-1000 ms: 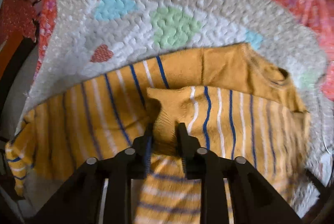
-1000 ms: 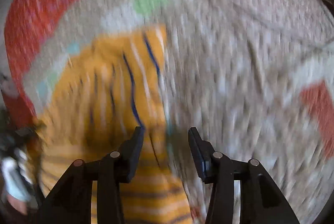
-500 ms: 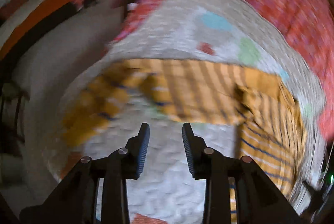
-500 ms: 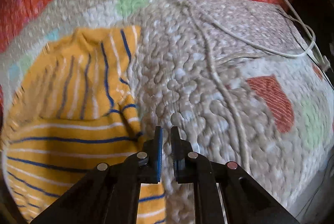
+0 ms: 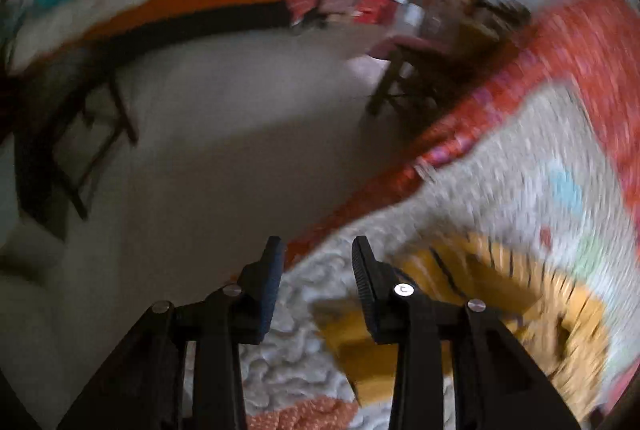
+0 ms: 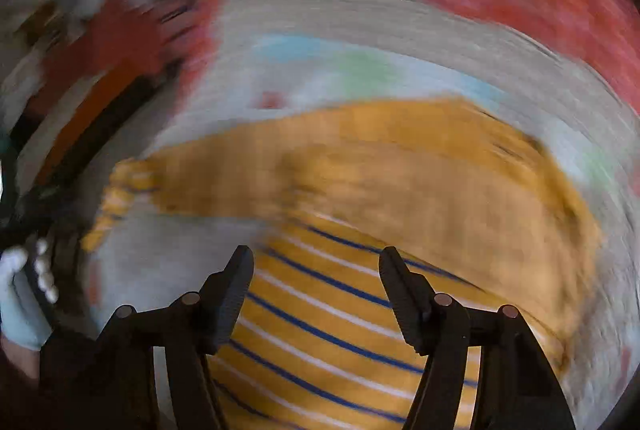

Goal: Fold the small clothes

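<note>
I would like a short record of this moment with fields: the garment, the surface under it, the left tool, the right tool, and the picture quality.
garment: yellow striped top, blue and white stripes, lying partly folded
surface: pale textured blanket with coloured patches, on a red patterned cover
left tool: jaws opening, nothing between them, over the blanket edge beside the top
right tool: jaws opening, nothing gripped, above the striped part of the top
picture quality: both views blurred by motion; fine detail cannot be told
</note>
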`<state>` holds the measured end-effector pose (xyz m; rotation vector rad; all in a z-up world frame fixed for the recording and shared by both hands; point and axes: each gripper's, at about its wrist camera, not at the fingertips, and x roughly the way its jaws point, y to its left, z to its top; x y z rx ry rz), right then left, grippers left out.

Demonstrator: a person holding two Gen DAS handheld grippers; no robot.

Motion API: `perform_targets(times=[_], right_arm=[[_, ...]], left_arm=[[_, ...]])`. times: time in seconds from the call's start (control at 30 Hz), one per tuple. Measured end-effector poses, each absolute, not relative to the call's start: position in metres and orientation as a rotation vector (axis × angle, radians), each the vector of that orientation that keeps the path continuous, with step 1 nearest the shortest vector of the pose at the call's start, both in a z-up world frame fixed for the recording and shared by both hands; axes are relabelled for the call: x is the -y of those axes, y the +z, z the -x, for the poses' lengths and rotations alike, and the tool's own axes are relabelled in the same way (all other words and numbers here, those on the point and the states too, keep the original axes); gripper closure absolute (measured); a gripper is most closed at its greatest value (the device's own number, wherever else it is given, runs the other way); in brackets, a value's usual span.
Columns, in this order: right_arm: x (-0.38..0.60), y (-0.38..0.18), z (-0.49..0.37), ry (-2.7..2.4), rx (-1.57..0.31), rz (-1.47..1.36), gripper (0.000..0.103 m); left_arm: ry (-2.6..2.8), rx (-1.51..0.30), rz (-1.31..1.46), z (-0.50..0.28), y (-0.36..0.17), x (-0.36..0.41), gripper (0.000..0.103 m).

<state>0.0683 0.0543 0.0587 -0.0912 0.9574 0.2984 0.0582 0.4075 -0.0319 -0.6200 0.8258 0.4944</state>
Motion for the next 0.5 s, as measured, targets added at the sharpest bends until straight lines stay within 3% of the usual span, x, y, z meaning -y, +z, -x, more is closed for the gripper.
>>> perform_targets(times=[0.1,0.23,0.43,0.47,0.5], right_arm=[[-0.149,0.055,-0.076,0.434,-0.91,0.295,0.033],[-0.272,0.024,-0.044,0.599,-0.739,0.788,0.033],[-0.349,-0.03,-0.008,0.725,-0.606,1.087,0.036],[-0.355,-0.036,-0.008,0.721,-0.6,1.094,0.042],[-0.36,-0.037,-0.01,0.72,-0.615,1.088,0.066]], left_arm=[[0.551,-0.802,0.717,-0.05,-0.035,-0.438,0.069],[0.609,-0.768,0.843,-0.034,-0.038,-0.475,0.069],[0.702,-0.701,0.928,-0.007,-0.036,-0.514,0.068],[0.703,-0.706,0.93,-0.007,-0.037,-0.516,0.068],[0.701,-0.714,0.929,-0.008,-0.039,-0.517,0.068]])
